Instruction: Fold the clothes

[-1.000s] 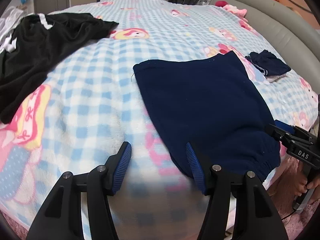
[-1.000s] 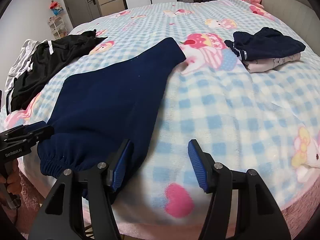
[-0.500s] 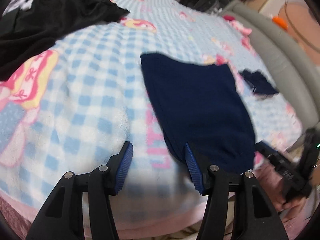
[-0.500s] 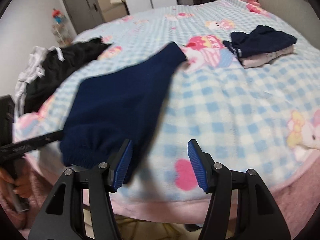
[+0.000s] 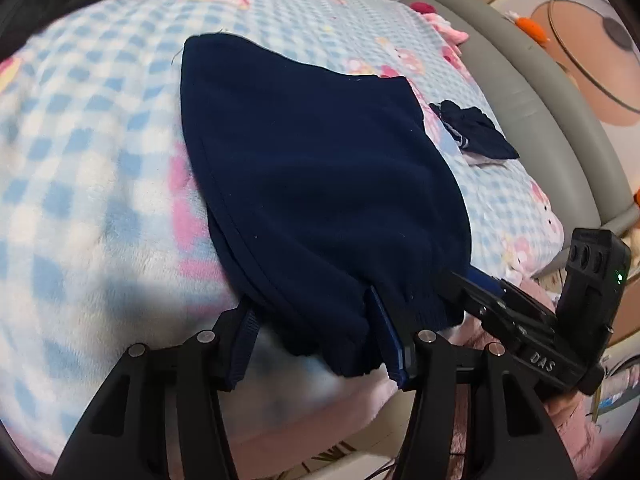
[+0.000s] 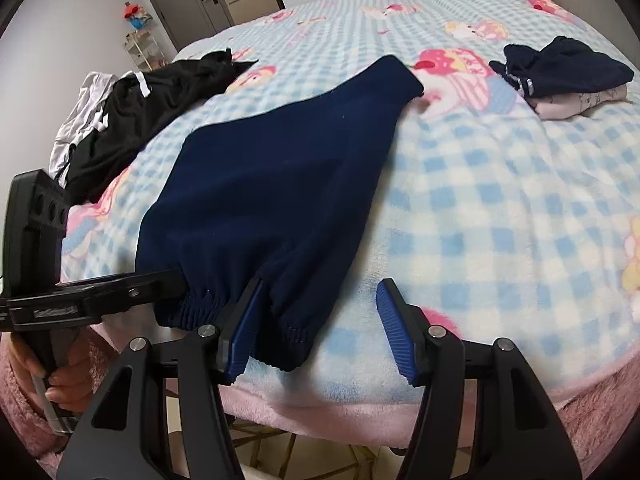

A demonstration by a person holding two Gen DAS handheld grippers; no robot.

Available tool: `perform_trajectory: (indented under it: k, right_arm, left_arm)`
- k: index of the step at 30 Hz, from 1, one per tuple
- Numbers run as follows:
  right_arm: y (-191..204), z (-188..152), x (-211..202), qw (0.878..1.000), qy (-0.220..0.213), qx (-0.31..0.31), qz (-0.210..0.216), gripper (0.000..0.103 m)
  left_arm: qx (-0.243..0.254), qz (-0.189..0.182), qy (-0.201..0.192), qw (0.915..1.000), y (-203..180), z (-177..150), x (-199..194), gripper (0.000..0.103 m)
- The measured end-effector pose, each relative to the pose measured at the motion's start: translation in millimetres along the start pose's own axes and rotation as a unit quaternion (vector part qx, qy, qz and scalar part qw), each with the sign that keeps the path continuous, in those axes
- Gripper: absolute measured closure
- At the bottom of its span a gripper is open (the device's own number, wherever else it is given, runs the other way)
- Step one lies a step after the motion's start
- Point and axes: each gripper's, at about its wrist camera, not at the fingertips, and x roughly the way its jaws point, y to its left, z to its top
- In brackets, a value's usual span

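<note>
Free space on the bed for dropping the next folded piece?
Largest bare patch: checked blanket right of the navy pants, below the folded pile. A second patch lies left of the pants in the left wrist view, below the black garment. The near edge is crowded: left gripper and right gripper straddle the cuffs.
</note>
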Motion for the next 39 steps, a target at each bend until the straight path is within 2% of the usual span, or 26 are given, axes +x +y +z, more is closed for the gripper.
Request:
perform_trajectory:
  k: [2, 4, 5, 8, 11, 15, 17, 19, 21, 23, 25, 27, 29, 30, 32, 34, 36, 38, 39]
  right_arm:
    - [0, 1, 3, 1.000, 0.005, -0.002, 0.005, 0.043]
    - [-1, 2, 6, 1.000, 0.007, 0.001, 0.009, 0.043]
    - [0, 4, 7, 1.000, 0.007, 0.003, 0.012, 0.048]
    - [7, 6, -2, 1.000, -0.011, -0.017, 0.018, 0.063]
    - [10, 4, -4, 0.999, -0.016, -0.027, 0.014, 0.063]
    - [2, 4, 5, 1.000, 0.001, -0.004, 0.022, 0.059]
    - [1, 4, 9, 1.000, 0.005, -0.002, 0.024, 0.055]
    - [5, 7, 14, 1.000, 0.011, -0.011, 0.019, 0.054]
    - [9, 12, 18, 0.999, 0.015, -0.029, 0.011, 0.054]
    - [9, 18, 13, 0.999, 0.005, -0.033, 0.016, 0.060]
    - [7, 23, 8, 0.999, -0.008, -0.023, 0.029, 0.063]
    - [2, 23, 17, 0.999, 0.007, -0.007, 0.031, 0.061]
    - [-3, 19, 30, 0.999, 0.029, 0.007, 0.029, 0.062]
    - [-4, 18, 30, 0.999, 0.028, 0.009, 0.031, 0.062]
    - [2, 19, 20, 0.999, 0.017, -0.011, 0.037, 0.077]
    - [7, 18, 10, 0.999, 0.007, -0.021, 0.038, 0.081]
    - [7, 16, 1, 0.998, 0.000, -0.006, 0.055, 0.084]
    - [5, 15, -11, 0.996, -0.010, 0.009, 0.084, 0.084]
    - [4, 15, -11, 0.997, -0.008, 0.011, 0.081, 0.084]
  left_arm:
    - [0.007, -0.004, -0.004, 1.0000, -4, -1, 0, 0.046]
    - [0.011, -0.008, -0.012, 0.9998, -8, 0, -2, 0.051]
    - [0.015, -0.010, -0.018, 0.9997, -11, 1, -5, 0.060]
    - [0.031, -0.004, -0.032, 0.9990, -19, 4, -11, 0.065]
    - [0.030, -0.005, -0.029, 0.9991, -16, 10, -6, 0.065]
    - [0.023, -0.009, -0.015, 0.9996, -12, 10, 5, 0.061]
    - [0.029, -0.005, -0.007, 0.9996, -15, 13, 12, 0.053]
    - [0.036, 0.003, 0.003, 0.9994, -16, 15, 15, 0.050]
    - [0.042, 0.009, 0.007, 0.9990, -17, 24, 16, 0.050]
    - [0.045, 0.006, -0.003, 0.9990, -21, 33, 14, 0.050]
    - [0.048, 0.003, 0.007, 0.9988, -22, 36, 20, 0.051]
    - [0.044, 0.007, 0.013, 0.9989, -19, 32, 27, 0.054]
    - [0.039, 0.006, 0.005, 0.9992, -18, 27, 26, 0.067]
    - [0.036, 0.000, 0.002, 0.9994, -18, 26, 23, 0.070]
    - [0.030, -0.013, -0.003, 0.9995, -17, 24, 17, 0.077]
    - [0.035, -0.020, -0.004, 0.9992, -19, 25, 10, 0.079]
    - [0.047, -0.020, -0.010, 0.9986, -23, 27, 0, 0.079]
    - [0.044, -0.023, 0.001, 0.9988, -20, 29, -3, 0.069]
    - [0.031, -0.029, 0.010, 0.9991, -15, 29, -3, 0.065]
